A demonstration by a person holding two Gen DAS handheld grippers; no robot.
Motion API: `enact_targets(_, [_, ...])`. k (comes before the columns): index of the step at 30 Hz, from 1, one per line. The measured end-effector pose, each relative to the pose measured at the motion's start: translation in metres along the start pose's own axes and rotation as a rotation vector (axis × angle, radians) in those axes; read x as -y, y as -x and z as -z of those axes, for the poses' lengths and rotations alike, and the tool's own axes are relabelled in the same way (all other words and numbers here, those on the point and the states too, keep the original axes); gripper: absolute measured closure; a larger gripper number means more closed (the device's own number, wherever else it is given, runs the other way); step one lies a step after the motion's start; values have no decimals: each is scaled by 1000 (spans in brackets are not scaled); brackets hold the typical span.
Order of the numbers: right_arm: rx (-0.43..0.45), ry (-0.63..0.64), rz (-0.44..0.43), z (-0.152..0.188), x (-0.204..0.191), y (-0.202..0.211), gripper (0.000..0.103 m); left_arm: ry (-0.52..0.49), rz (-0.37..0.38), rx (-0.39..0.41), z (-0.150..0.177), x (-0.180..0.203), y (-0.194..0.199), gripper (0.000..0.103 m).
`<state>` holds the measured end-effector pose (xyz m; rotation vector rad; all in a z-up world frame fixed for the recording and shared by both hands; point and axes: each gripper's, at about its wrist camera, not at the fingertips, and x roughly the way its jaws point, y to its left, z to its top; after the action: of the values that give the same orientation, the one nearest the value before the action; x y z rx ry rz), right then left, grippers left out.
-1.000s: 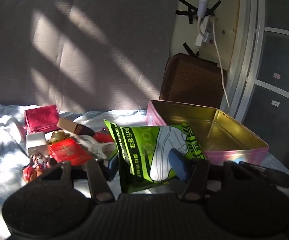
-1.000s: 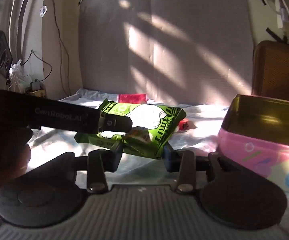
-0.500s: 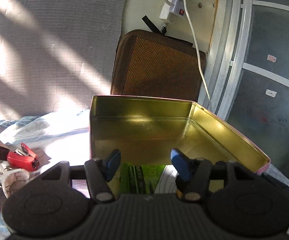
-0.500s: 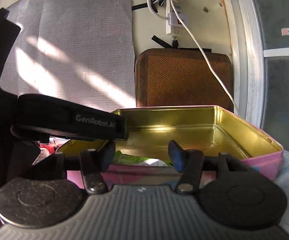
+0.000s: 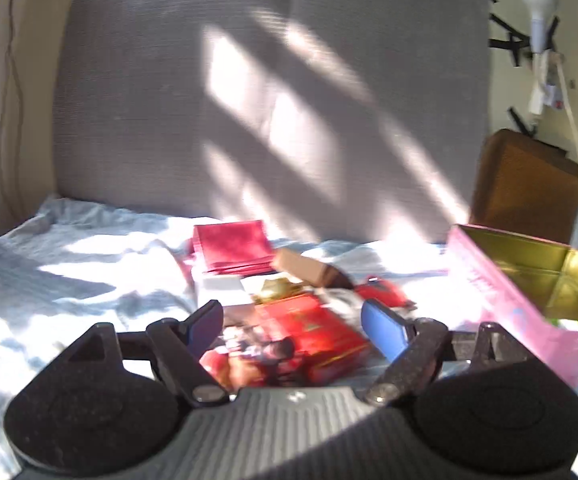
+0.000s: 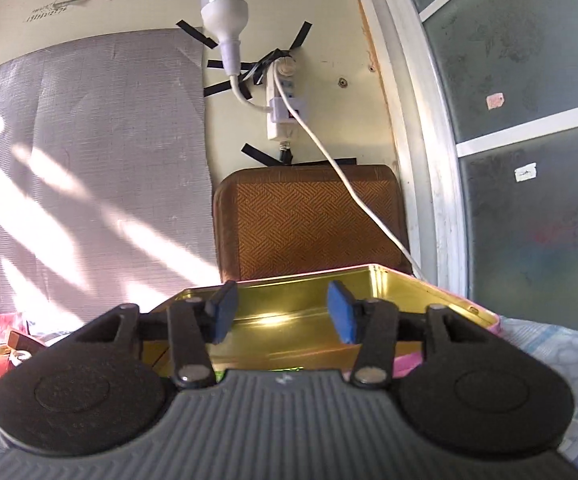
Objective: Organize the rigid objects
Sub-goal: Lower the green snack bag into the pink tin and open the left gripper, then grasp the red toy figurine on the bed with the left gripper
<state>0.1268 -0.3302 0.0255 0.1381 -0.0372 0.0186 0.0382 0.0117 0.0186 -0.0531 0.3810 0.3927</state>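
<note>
Sheet: a pale, rumpled bed sheet [image 5: 69, 264] carried the things, striped with sunlight and shadow.
Red pouch: a flat dark-red pouch [image 5: 231, 246] lay at the back of the pile, near the grey padded backboard [image 5: 249, 100].
White block: a small white block [image 5: 219, 286] sat just in front of the pouch.
Brown box: a small brown box [image 5: 303, 266] lay tilted to the right of the pouch, one end dark.
Red carton: a red carton with gold print [image 5: 309, 330] lay between the blue pads in the left wrist view (blurred, print unreadable).
Figurine: a red and dark figure-like item [image 5: 245, 358] lay touching the carton's near-left side; too blurred to tell more.
Left gripper: the left gripper [image 5: 293, 326] hung over the pile, jaws released and just been opening; the pads pressed on nothing, carton below them.
Red tool: a small red item [image 5: 385, 292] lay right of the pile, between it and the tin.
Tin: the pink tin with gold inside [image 5: 501, 292] stood at the right of the sheet, lid off; a scrap of green showed in its near corner.
Right gripper: the right gripper [image 6: 281, 314] pointed level across the tin [image 6: 429, 296], jaws partly apart and just been closing, nothing between the pads.
Green packet: a sliver of the green packet [image 6: 289, 369] showed inside the tin, just over the gripper body.
Wall: a brown woven board [image 6: 309, 220] stood behind the tin, under a taped power strip [image 6: 283, 108] and bulb [image 6: 223, 12].
</note>
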Motion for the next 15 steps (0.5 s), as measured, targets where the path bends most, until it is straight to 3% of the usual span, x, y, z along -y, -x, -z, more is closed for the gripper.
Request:
enact_targets(2, [-34, 31, -123, 0, -23, 1, 72, 6, -123, -39, 5, -26, -3, 25])
enact_targets(3, [-58, 50, -191, 1, -36, 0, 74, 29, -149, -54, 8, -39, -5, 26])
enact_targets(6, [-202, 130, -438, 8, -88, -8, 81, 212, -126, -107, 10, -80, -16, 30])
enact_targets(9, [-290, 231, -614, 22, -143, -13, 86, 287, -139, -106, 12, -88, -14, 31])
enact_targets(12, [-335, 278, -707, 27, -186, -16, 87, 365, -151, -98, 16, -93, -15, 29])
enact_targets(15, [-417, 221, -750, 30, -216, -31, 86, 441, -159, -105, 19, -102, -21, 29])
